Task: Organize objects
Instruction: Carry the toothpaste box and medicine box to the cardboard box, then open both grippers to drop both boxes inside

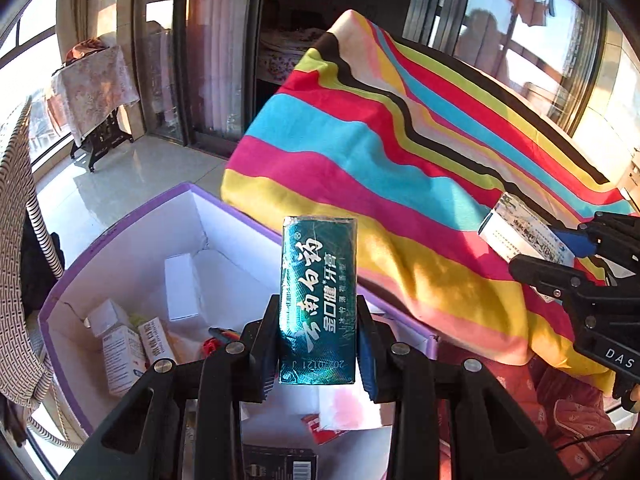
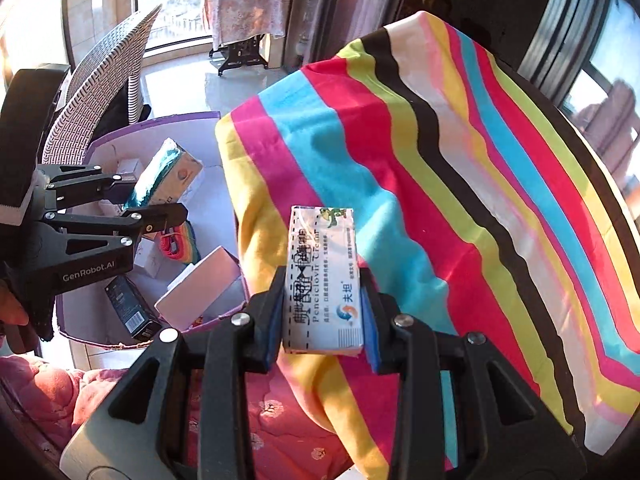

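Teal carton (image 1: 318, 300), a toothpaste box, stands upright between the pads of your left gripper (image 1: 319, 344), clamped on both sides, above the near right rim of the purple box (image 1: 120, 224). Your right gripper (image 2: 323, 312) is closed on a white cream box (image 2: 323, 280), held over the striped cloth (image 2: 440, 200). That cloth covers the surface to the right of the purple box and runs far back toward the dark window frames. Inside the purple box lie small white cartons (image 1: 182, 288), a dark barcoded box (image 2: 134, 312) and a pale flat box (image 2: 204, 292) leaning near its right wall. Pink quilted fabric (image 2: 260, 412) sits near you, below both grippers. On the far left, a woven chair (image 2: 108, 80) stands on the glossy floor (image 1: 132, 184), with a draped table (image 2: 244, 4) beyond it by the windows.
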Tool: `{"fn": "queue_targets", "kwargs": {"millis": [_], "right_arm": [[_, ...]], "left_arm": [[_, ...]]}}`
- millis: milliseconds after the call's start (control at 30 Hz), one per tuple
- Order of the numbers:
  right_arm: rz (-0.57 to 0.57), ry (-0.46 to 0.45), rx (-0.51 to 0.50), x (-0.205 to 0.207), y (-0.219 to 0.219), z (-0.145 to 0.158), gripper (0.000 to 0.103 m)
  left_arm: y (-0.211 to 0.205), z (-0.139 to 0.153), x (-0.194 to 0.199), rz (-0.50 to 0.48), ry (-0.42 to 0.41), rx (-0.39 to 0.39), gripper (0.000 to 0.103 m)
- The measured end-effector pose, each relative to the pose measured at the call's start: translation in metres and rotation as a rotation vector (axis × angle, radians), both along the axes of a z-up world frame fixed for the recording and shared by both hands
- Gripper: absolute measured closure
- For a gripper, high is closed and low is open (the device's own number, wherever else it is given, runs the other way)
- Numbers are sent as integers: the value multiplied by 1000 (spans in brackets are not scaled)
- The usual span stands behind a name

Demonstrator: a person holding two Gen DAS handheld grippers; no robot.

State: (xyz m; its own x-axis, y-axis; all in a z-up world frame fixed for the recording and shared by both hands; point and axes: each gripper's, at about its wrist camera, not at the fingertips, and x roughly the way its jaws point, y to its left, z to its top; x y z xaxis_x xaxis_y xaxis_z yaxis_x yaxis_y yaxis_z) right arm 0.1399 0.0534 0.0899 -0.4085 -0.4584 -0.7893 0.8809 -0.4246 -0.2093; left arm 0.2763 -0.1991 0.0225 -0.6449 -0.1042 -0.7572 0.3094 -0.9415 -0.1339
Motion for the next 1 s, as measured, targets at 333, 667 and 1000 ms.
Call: {"fn": "queue_targets", "kwargs": {"millis": [333, 667, 1000], "right_arm": [[249, -14, 62, 61, -75, -9, 66], [278, -7, 24, 82, -87, -7, 26], [295, 11, 59, 93, -87, -9, 20]], "left_arm": [[-48, 6, 45, 159, 15, -87, 69], [-59, 56, 77, 289, 38, -301, 0], [-72, 31, 70, 264, -107, -84, 0]]}}
